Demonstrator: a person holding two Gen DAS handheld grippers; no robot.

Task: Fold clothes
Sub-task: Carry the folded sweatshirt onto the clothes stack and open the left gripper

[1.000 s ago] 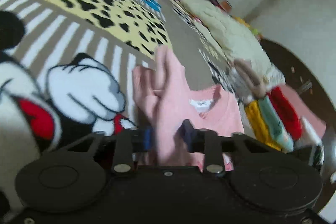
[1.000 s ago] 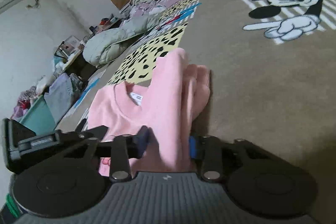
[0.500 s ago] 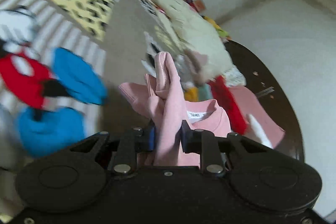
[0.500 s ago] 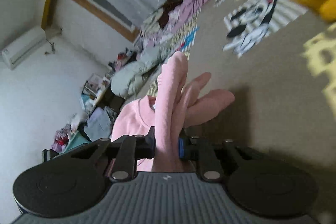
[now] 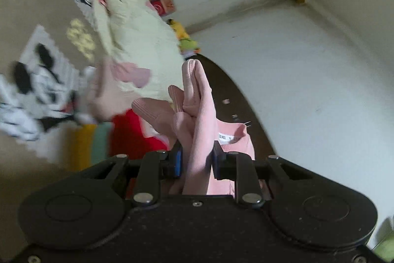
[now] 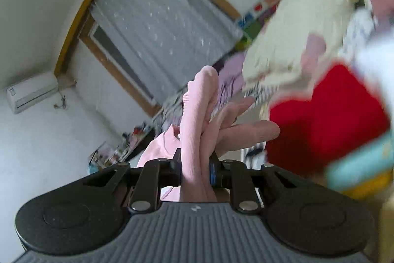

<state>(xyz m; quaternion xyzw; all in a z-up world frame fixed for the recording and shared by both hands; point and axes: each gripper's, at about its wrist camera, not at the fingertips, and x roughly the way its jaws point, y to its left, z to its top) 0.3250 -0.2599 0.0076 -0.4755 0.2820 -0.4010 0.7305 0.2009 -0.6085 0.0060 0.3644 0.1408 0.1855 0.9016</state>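
A folded pink ribbed sweater [image 5: 197, 120] is held up off the bed by both grippers. My left gripper [image 5: 196, 162] is shut on one bunched edge of it; its white neck label shows just right of the fingers. My right gripper [image 6: 195, 168] is shut on the other bunched edge of the pink sweater [image 6: 197, 115], with a sleeve sticking out to the right. Both views are tilted and blurred by motion.
A stack of folded clothes, red [image 5: 133, 134], green and yellow, lies to the left; it shows in the right wrist view [image 6: 320, 120] too. A cream knit [image 5: 133, 41] lies beyond it. A dark wooden bed edge [image 5: 236, 100], white wall and curtained window [image 6: 157, 26] are behind.
Both grippers closed on the pink sweater and lifted it off the bed. They have swung toward the stack of folded clothes, so the views now tilt up to the wall and window.
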